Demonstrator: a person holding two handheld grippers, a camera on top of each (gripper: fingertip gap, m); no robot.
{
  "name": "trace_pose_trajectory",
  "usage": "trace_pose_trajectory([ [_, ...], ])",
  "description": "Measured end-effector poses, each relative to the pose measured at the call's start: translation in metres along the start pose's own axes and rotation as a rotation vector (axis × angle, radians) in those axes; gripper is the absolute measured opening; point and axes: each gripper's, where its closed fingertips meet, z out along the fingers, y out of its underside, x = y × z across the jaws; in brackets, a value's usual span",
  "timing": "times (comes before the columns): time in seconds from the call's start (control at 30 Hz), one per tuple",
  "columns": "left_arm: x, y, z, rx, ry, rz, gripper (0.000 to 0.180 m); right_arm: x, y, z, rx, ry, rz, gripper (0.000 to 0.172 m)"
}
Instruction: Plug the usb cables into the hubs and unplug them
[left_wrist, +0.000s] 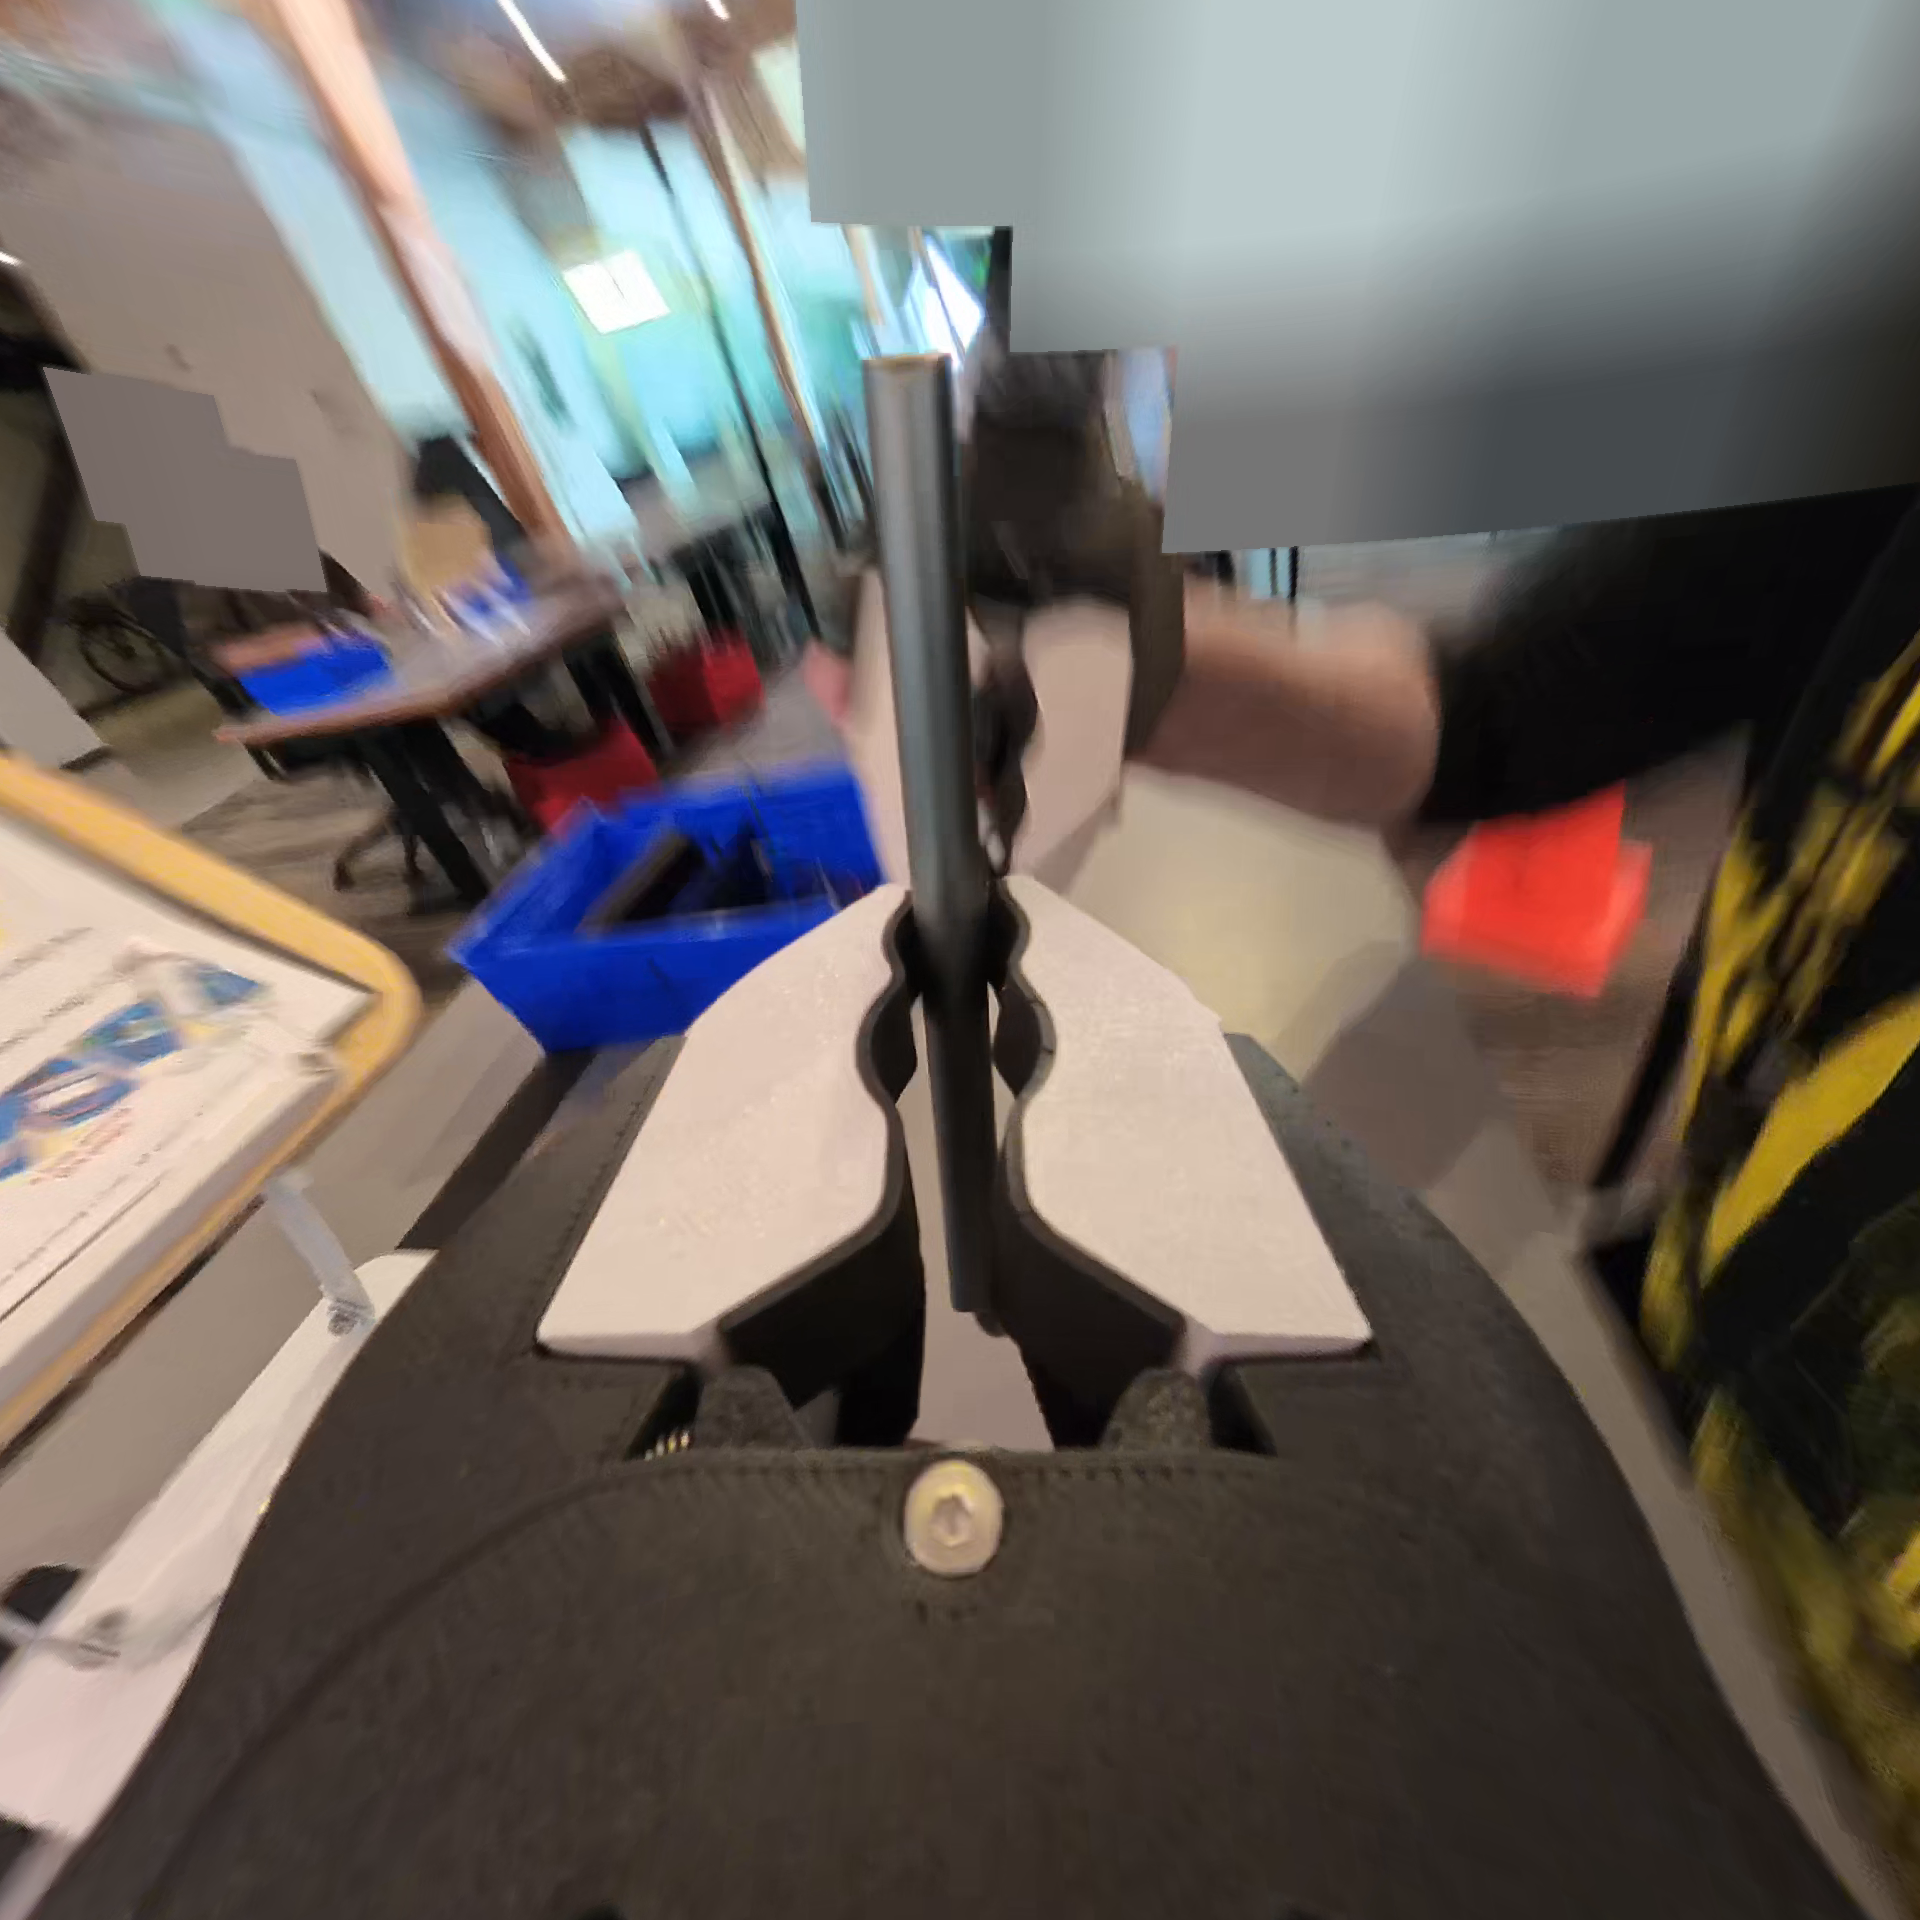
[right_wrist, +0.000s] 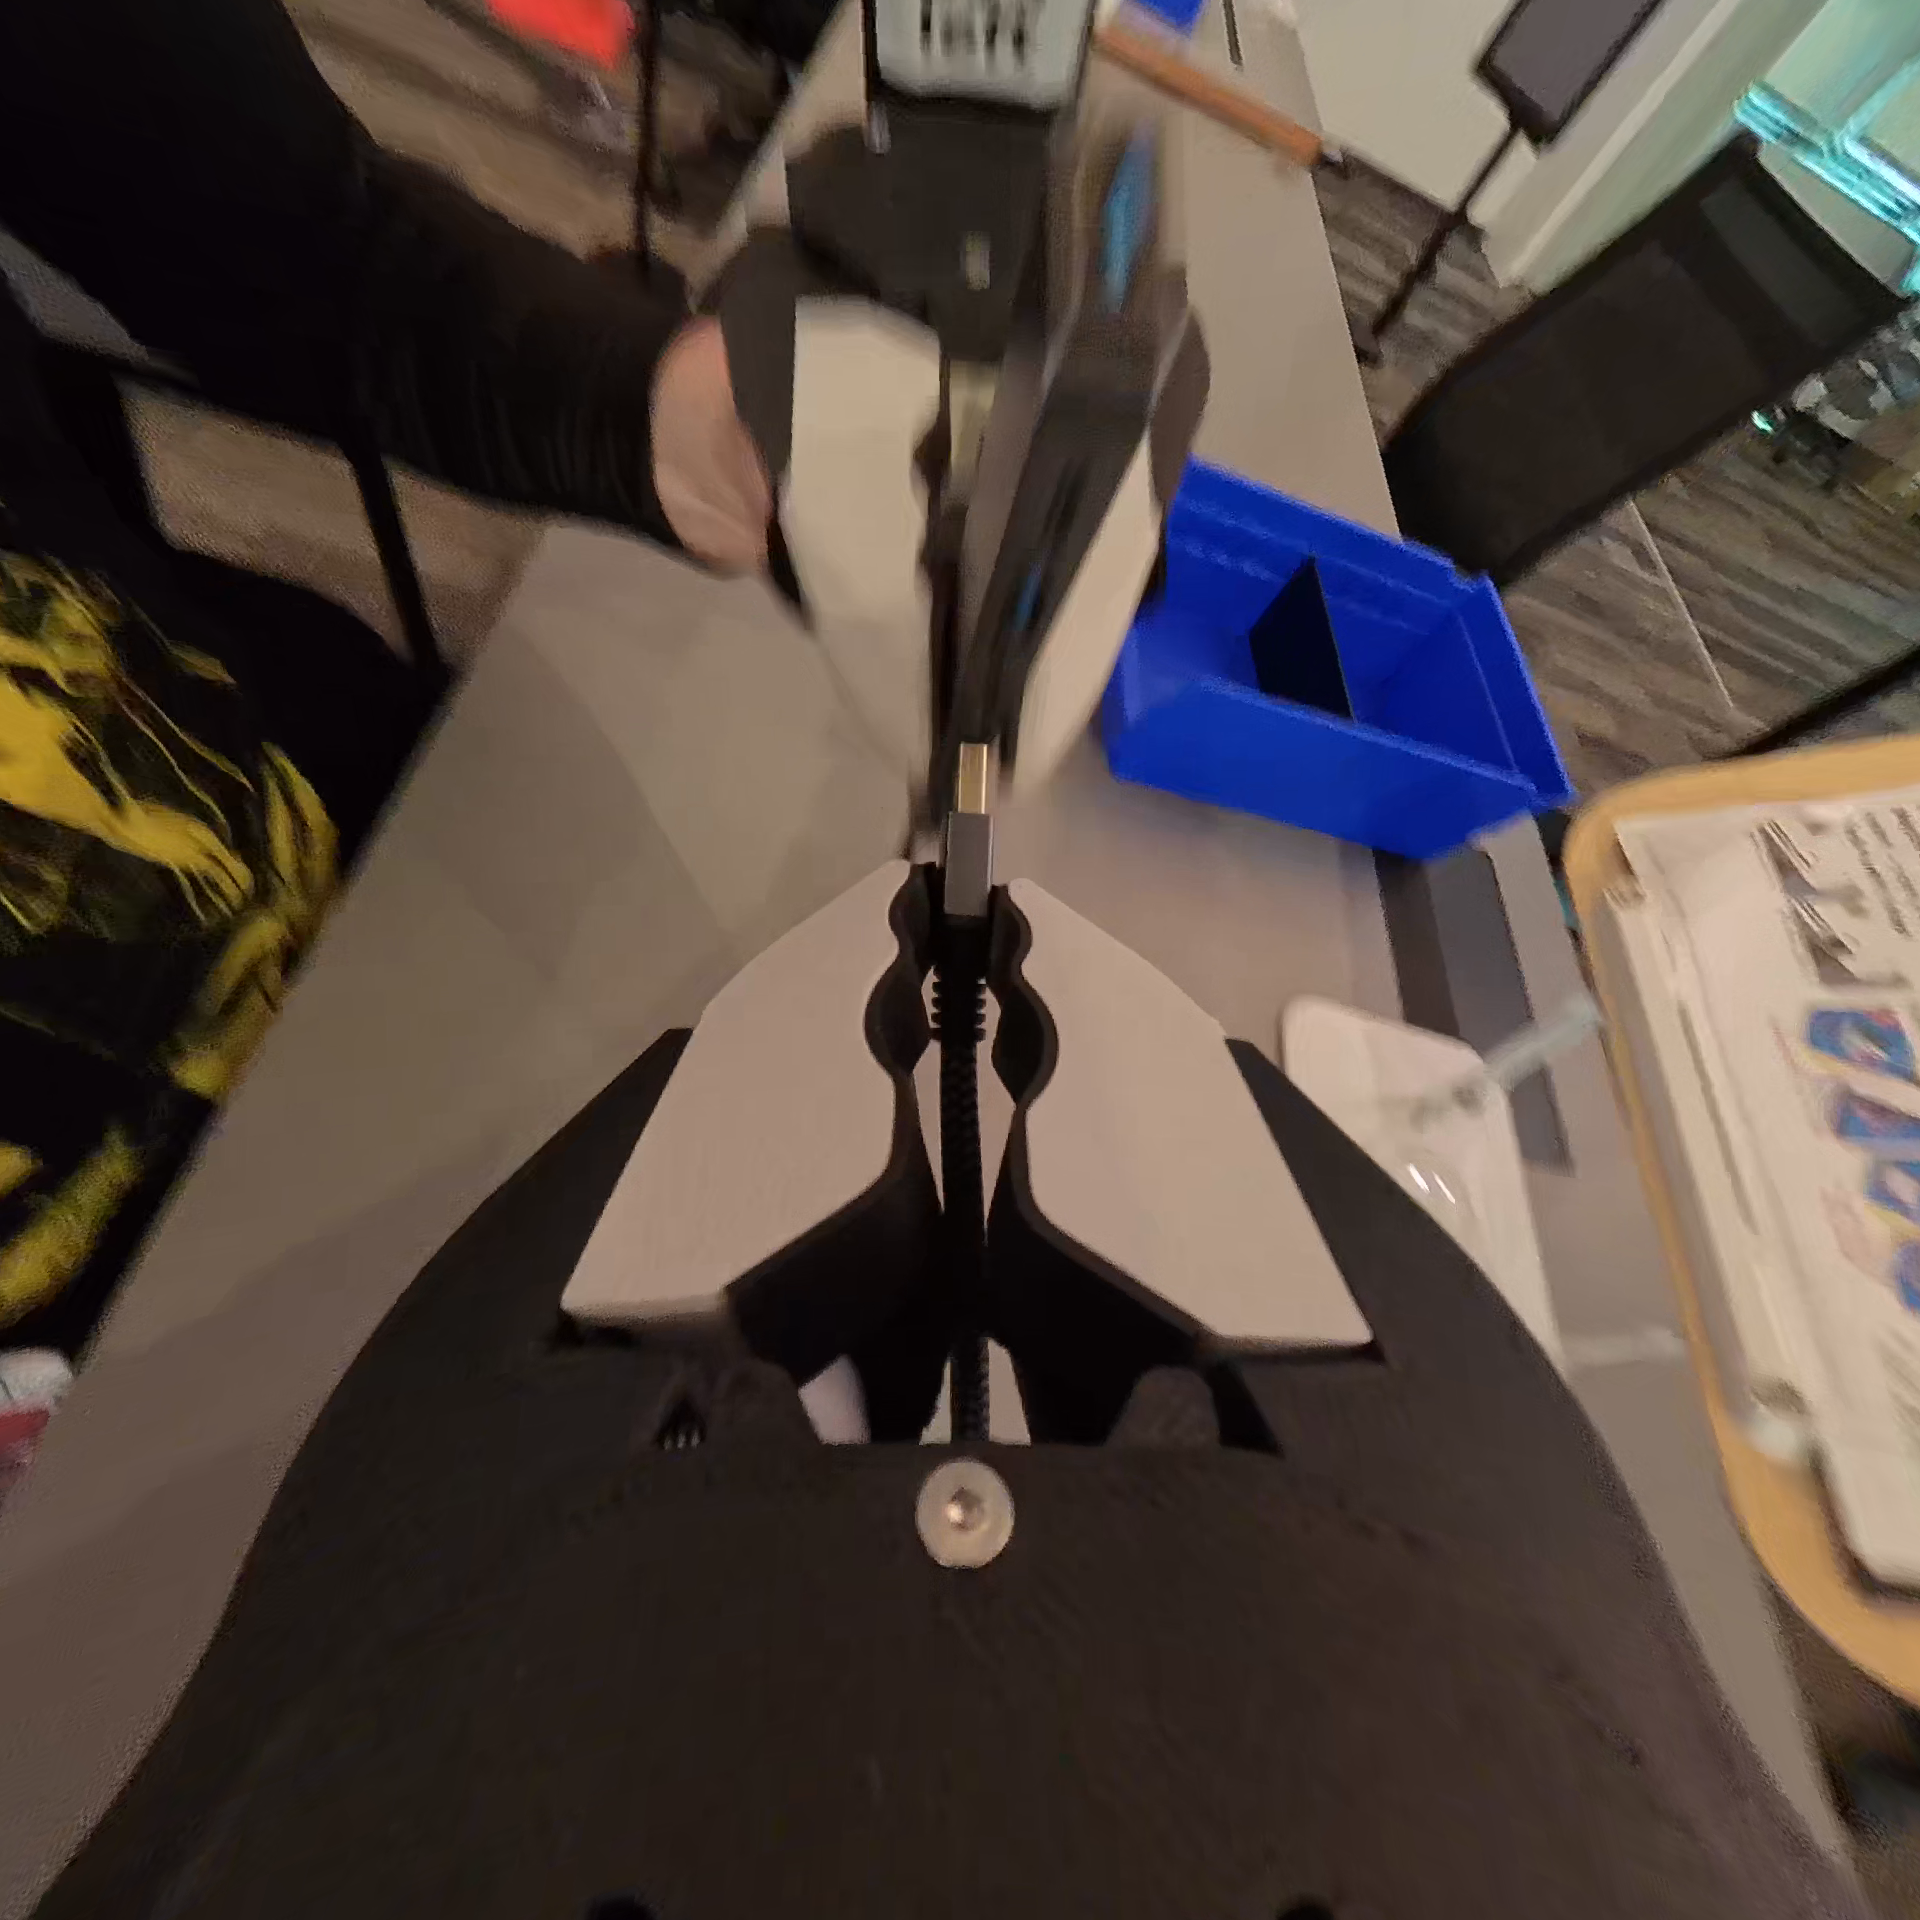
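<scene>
My left gripper (left_wrist: 951, 925) is shut on a thin dark grey USB hub (left_wrist: 925, 644), seen edge-on and sticking out past the fingertips. My right gripper (right_wrist: 961, 914) is shut on the grey housing of a USB plug (right_wrist: 968, 862). Its bare metal tip (right_wrist: 975, 779) points forward and its black braided cable (right_wrist: 961, 1143) runs back between the fingers. In the right wrist view the hub (right_wrist: 1081, 436) hangs just ahead of the plug tip, blurred, held by the left gripper (right_wrist: 883, 436). Whether tip and hub touch is unclear. The right gripper's white fingers (left_wrist: 1086, 727) show behind the hub.
A blue bin (right_wrist: 1340, 707) stands on the grey table (right_wrist: 644, 831) and also shows in the left wrist view (left_wrist: 665, 935). A yellow-rimmed tray with printed sheets (right_wrist: 1766, 1143) lies at the right. A person's hand (left_wrist: 1288, 707) and black sleeve are close. A red box (left_wrist: 1527, 894) lies beyond. The tips of one gripper are about 4 centimetres away from the tips of the other.
</scene>
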Motion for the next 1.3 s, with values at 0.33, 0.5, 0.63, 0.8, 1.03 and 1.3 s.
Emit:
trace_pose_trajectory([
  [0.33,-0.012,-0.003,-0.027,-0.104,-0.076,0.081,0.011,0.067,0.045,-0.104,-0.084,0.277,0.103,0.009],
  [0.5,-0.013,0.002,-0.027,-0.084,-0.075,0.060,0.011,0.119,0.063,-0.174,-0.154,0.481,0.109,0.009],
  [0.63,-0.012,0.007,-0.023,-0.091,-0.062,0.048,0.011,0.152,0.114,-0.209,-0.215,0.601,0.186,0.009],
  [0.8,-0.013,0.014,-0.020,-0.103,-0.053,0.028,0.011,0.169,0.209,-0.216,-0.198,0.650,0.348,0.010],
  [1.03,-0.014,0.019,-0.010,-0.136,-0.041,0.011,0.011,0.163,0.346,-0.193,-0.427,0.560,0.730,0.052],
  [1.3,-0.016,0.022,0.011,-0.132,-0.024,-0.001,0.011,0.166,0.292,-0.233,-0.575,0.755,0.525,0.067],
])
